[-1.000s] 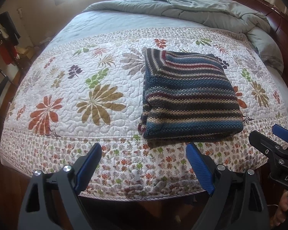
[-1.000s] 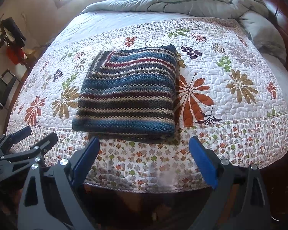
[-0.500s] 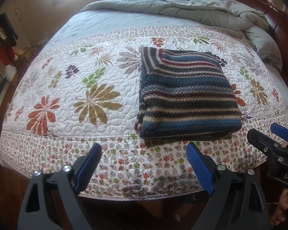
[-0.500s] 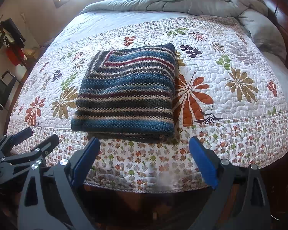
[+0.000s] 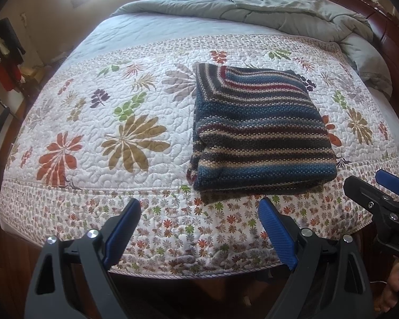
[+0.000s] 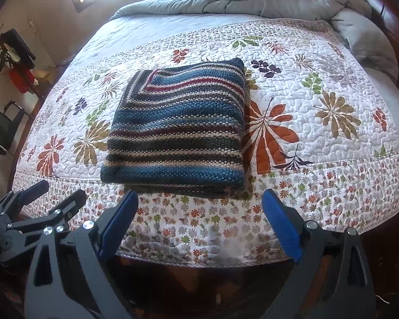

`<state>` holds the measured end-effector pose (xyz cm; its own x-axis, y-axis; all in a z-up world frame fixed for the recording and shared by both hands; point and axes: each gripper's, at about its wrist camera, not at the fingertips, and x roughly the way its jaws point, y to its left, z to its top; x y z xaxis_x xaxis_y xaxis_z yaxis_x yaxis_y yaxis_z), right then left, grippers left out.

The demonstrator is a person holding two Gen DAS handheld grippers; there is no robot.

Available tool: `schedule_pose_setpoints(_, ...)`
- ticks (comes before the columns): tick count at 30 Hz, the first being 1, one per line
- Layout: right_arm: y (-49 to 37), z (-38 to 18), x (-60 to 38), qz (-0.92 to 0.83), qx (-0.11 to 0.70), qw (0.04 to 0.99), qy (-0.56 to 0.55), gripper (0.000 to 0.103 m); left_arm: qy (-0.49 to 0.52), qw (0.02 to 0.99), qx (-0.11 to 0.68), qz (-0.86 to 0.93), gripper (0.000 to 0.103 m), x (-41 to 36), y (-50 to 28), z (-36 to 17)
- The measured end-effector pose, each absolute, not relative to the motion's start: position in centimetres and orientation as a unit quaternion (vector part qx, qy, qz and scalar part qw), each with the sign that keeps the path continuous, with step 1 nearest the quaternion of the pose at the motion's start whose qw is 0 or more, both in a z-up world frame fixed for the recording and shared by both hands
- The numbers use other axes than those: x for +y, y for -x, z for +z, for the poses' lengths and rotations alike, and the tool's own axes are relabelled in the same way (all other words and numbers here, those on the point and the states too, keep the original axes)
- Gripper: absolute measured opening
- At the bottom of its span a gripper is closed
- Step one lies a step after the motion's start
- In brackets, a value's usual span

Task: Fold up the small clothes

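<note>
Left wrist view: folded striped sweater (image 5: 260,133) near the bed's (image 5: 173,228) front edge.
Left hand-held gripper (image 5: 199,228): spread, empty.
Right hand-held gripper (image 6: 199,226): spread, empty.

Blue, maroon and cream striped sweater (image 5: 260,130) on white floral quilt (image 5: 125,138).

1. The striped knit sweater (image 5: 260,130) (image 6: 178,130) is banded in blue, dark grey, cream and maroon.
2. It is folded into a thick, neat rectangle, several layers deep.
3. It lies flat on the floral quilt (image 5: 98,122) (image 6: 319,143), near the bed's front edge.
</note>
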<state>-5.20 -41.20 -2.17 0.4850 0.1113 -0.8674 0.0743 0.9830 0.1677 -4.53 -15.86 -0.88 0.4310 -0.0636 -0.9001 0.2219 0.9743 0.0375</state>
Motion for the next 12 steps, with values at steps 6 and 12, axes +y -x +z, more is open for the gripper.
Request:
schedule_pose_setpoints(6,5.16,-2.27,-41.40,0.013,0.510,0.854,-0.102,0.094,-0.076,0.839,0.531,-0.087,0.091,-15.90,4.52,-0.95)
schedule_pose_setpoints(12,5.14,-2.30,-41.38,0.013,0.510,0.854,-0.103,0.094,-0.075,0.837,0.534,-0.089,0.091,-15.98,4.51,-0.99)
